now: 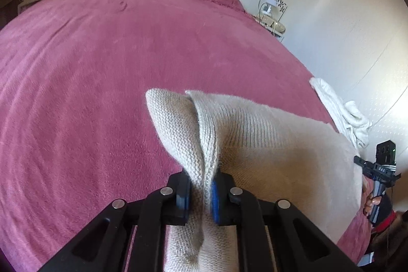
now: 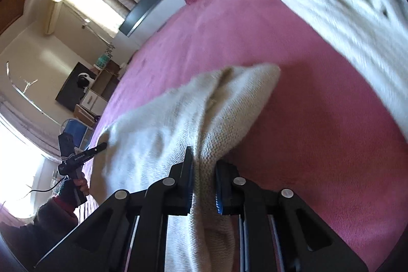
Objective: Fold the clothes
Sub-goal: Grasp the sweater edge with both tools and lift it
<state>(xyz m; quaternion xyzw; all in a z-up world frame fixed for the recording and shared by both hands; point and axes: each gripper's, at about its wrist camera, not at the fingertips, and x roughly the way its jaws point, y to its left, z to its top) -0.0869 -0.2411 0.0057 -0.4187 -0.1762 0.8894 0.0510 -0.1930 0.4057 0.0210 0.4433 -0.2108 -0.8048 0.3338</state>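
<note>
Both hand-held grippers, L point(image 1: 200, 191) & R point(image 2: 204, 184), are clamping bunched edges of the beige knitted sweater point(image 1: 267, 144), holding it spread above the pink plush bed cover point(image 1: 102, 80), prob. to keep it taut for folding. White knit garment point(image 2: 344, 17) is lying nearby.

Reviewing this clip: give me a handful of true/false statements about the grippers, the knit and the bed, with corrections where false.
1. The left hand-held gripper is shut on the beige knit. True.
2. The right hand-held gripper is open and holds nothing. False: it is shut on the same knit.
3. The bedspread is blue. False: it is pink.
4. A white garment lies on the bed apart from the knit. True.
5. The knit lies flat and folded. False: it is pinched up in both grippers, bunched.
</note>
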